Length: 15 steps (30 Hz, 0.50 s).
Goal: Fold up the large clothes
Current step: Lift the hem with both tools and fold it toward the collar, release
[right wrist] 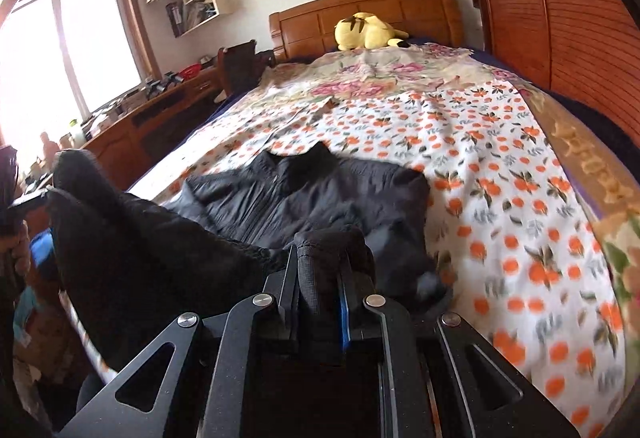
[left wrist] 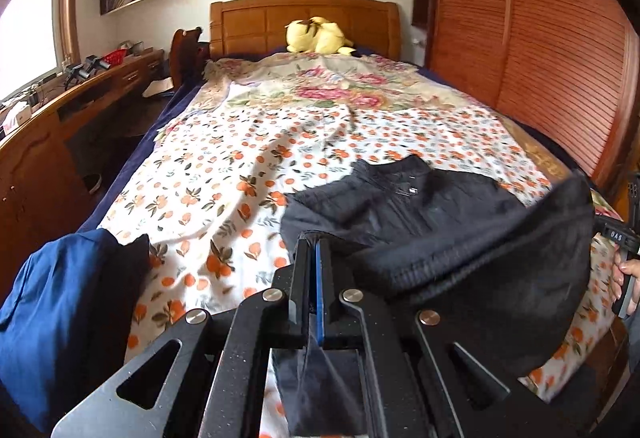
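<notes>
A black jacket (left wrist: 404, 203) lies on the bed, collar toward the headboard; it also shows in the right wrist view (right wrist: 304, 189). Its near hem is lifted off the bed between both grippers. My left gripper (left wrist: 315, 242) is shut on the jacket's hem, with thin black cloth hanging down behind the jaws. My right gripper (right wrist: 320, 254) is shut on a thick bunch of the hem at the other corner. The raised hem (left wrist: 500, 258) stretches across to the right gripper, whose handle and hand show at the left wrist view's right edge.
The bed has an orange-fruit print sheet (left wrist: 224, 173) and a floral sheet (left wrist: 320, 85) beyond it. A yellow plush toy (left wrist: 316, 35) sits by the headboard. A blue garment (left wrist: 60, 310) lies at the near left. A wooden desk (left wrist: 60, 117) stands left, a slatted wardrobe (left wrist: 520, 37) right.
</notes>
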Available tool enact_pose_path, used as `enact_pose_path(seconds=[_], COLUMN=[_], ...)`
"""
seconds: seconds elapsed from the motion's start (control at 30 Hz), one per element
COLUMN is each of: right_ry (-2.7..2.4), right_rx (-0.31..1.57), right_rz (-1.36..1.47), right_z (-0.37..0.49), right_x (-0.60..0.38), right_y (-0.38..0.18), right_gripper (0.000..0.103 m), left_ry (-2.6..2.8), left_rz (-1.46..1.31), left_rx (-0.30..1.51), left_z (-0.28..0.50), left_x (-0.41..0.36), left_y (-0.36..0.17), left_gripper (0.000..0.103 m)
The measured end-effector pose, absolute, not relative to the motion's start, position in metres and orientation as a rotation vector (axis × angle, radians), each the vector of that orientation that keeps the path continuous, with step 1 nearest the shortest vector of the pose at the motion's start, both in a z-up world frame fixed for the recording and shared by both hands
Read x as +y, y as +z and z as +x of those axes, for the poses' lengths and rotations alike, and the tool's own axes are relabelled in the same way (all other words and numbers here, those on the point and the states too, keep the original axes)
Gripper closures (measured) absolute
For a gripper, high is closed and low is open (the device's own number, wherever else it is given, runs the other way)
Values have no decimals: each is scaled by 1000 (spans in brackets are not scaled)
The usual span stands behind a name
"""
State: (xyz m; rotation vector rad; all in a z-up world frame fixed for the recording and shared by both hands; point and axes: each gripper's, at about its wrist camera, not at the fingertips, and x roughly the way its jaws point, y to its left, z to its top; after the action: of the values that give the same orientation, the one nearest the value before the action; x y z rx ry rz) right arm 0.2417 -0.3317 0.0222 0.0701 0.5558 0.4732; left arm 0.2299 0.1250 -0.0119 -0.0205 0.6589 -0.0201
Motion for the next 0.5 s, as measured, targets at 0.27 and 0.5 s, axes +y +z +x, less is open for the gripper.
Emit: enact_pose_path(seconds=[0.27, 0.5], right_ry=[436, 423], right_rx=[674, 651], right_rz=[89, 49], right_z=[307, 304], right_x=[-300, -281], right_y=[-51, -57], right_gripper=[88, 87], left_ry=[3, 20], left_rz=[-61, -4], left_rx=[706, 722], left_z=[248, 239], left_x=[140, 138], left_y=[-43, -56], left_gripper=[101, 99])
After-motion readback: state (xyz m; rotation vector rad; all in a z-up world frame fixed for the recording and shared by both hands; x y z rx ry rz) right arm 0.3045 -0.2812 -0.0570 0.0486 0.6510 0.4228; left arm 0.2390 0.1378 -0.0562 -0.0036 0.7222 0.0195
